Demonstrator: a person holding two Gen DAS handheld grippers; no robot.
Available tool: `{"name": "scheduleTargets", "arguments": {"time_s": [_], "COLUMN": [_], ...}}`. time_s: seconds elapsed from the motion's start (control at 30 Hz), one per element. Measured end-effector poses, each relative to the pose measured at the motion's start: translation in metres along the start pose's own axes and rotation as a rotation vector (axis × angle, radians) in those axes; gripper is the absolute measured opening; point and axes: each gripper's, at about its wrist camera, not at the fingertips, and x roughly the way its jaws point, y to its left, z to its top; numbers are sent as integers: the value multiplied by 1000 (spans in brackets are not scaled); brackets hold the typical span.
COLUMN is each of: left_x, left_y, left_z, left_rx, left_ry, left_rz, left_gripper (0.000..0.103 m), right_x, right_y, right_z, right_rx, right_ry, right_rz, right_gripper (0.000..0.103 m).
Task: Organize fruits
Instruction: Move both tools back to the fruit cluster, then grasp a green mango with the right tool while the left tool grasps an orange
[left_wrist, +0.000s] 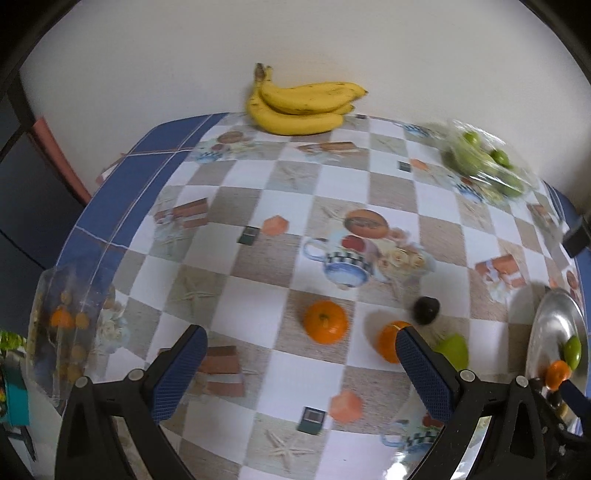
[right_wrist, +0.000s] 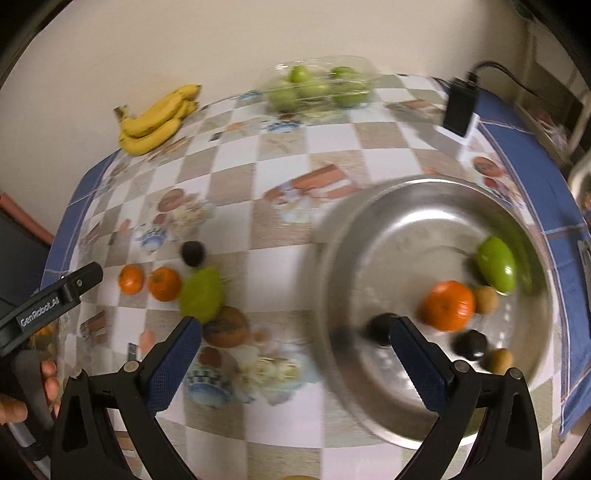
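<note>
Checkered tablecloth (left_wrist: 258, 306) with printed teacups covers the table under both tongs. Left tongs (left_wrist: 301, 363) are spread wide and hold nothing; one mandarin (left_wrist: 325, 321) lies just ahead between their tips, a second mandarin (left_wrist: 388, 341) partly behind the right-hand tip. Right tongs (right_wrist: 295, 352) are spread and empty too, their right-hand tip over the steel bowl (right_wrist: 399, 221), which holds a mandarin (right_wrist: 448, 305), a green fruit (right_wrist: 495, 263) and small dark fruits. Bananas (left_wrist: 301, 107) lie far ahead by the wall.

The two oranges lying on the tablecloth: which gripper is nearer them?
Left. The left gripper hangs open right over the two oranges; the right gripper is off by the metal tray.
</note>
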Motion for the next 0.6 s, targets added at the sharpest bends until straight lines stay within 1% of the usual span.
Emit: {"name": "scheduleTargets", "arguments": {"time_s": [0.13,0.23,0.5,0.6], "left_x": [6,10,24,33], "left_y": [14,20,22,20], "left_z": [3,4,9,9], "left_rx": [-32,-55,-79,-75], "left_ry": [11,15,9,18], "left_rz": [-23,-36,-83,-86], "left_gripper": [103,103,103,103], "right_x": [4,9,30,38], "right_y": [20,31,47,52], "right_z": [4,6,15,17], "right_rx": [-25,-41,-52,-50], "right_ry": [-1,9,37,46], "right_rz": [32,39,43,52], "right_gripper": [102,102,102,102]}}
